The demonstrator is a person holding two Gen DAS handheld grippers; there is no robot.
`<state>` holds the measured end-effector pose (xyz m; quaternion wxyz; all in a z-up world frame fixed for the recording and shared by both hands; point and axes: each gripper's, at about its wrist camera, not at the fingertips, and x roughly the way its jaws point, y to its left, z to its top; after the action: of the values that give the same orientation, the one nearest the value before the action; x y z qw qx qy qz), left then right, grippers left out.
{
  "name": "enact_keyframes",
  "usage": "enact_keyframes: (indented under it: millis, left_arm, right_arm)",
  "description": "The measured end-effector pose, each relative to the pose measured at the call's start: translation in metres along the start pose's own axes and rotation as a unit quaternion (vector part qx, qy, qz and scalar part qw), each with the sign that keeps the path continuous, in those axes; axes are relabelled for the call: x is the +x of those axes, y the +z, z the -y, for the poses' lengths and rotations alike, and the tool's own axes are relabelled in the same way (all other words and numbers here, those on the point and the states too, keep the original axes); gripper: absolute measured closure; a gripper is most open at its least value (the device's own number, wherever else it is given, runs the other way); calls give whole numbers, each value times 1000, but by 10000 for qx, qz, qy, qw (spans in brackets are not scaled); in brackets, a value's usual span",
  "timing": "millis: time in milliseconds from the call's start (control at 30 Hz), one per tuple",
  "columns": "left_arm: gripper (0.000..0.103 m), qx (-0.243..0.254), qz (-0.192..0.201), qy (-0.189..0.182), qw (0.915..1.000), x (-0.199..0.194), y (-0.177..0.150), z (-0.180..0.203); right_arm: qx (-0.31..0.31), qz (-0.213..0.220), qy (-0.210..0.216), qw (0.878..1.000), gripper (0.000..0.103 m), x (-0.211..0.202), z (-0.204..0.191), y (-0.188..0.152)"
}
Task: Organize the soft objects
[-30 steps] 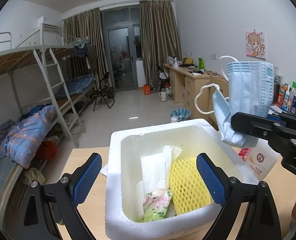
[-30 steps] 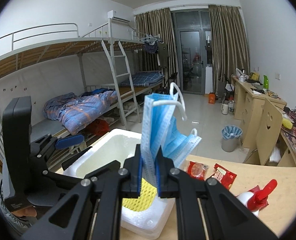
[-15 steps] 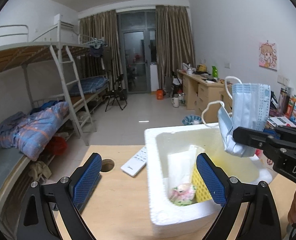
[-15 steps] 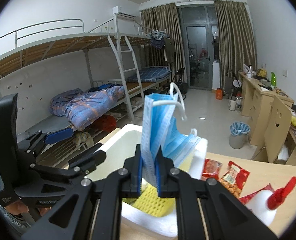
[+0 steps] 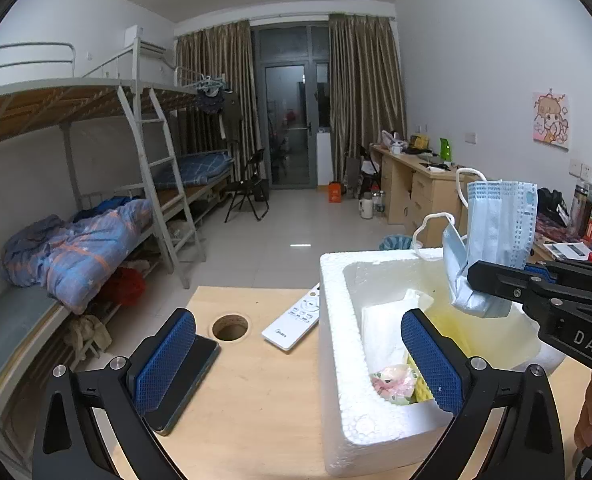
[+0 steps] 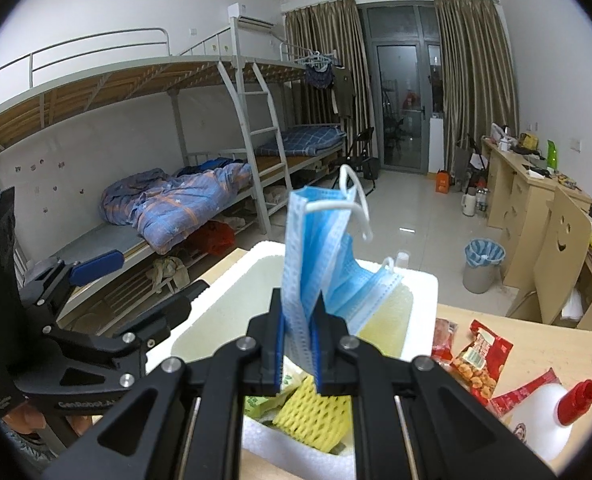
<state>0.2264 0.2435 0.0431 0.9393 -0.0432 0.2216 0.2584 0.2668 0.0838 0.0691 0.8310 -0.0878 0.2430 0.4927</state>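
Observation:
My right gripper (image 6: pixel 299 320) is shut on a small stack of blue face masks (image 6: pixel 315 248), which stand up between its pads with white ear loops dangling. In the left wrist view the masks (image 5: pixel 495 220) hang over the far right part of a white foam box (image 5: pixel 335 320). In the box lie a yellow foam net (image 6: pixel 315 416), a white tissue (image 5: pixel 379 328) and a small pastel packet (image 5: pixel 391 376). My left gripper (image 5: pixel 297 344) is opening wide at the box's left wall. Its pads press on nothing, and one finger (image 5: pixel 431 356) is in front of the box's contents.
On the wooden table left of the box are a white remote control (image 5: pixel 296 318), a round cable hole (image 5: pixel 230 326) and a dark phone (image 5: pixel 184 384). Right of the box lie red snack packets (image 6: pixel 475 356) and a white bottle with a red pump (image 6: pixel 543 412).
The left wrist view has swung left, so the box now sits at its right and the remote, hole and phone have appeared. The masks stay clamped in the right gripper.

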Motion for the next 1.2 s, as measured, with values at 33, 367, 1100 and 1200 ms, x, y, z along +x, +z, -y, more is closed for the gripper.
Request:
enact_keyframes:
  millis: [33, 367, 1100, 1200]
  left_arm:
    - [0, -9, -10, 16, 10000, 0, 0, -1]
    - [0, -77, 44, 88, 9999, -2, -2, -7]
    - [0, -97, 237, 233, 9994, -17, 1, -8]
    - [0, -130, 360, 300, 9988, -26, 4, -10]
  right_arm:
    - [4, -22, -10, 10000, 89, 2, 0, -1]
    - [21, -41, -41, 10000, 54, 4, -2, 1]
    - [234, 92, -258, 9994, 14, -9, 3, 1]
    - [258, 227, -301, 9990, 9, -18, 4, 2]
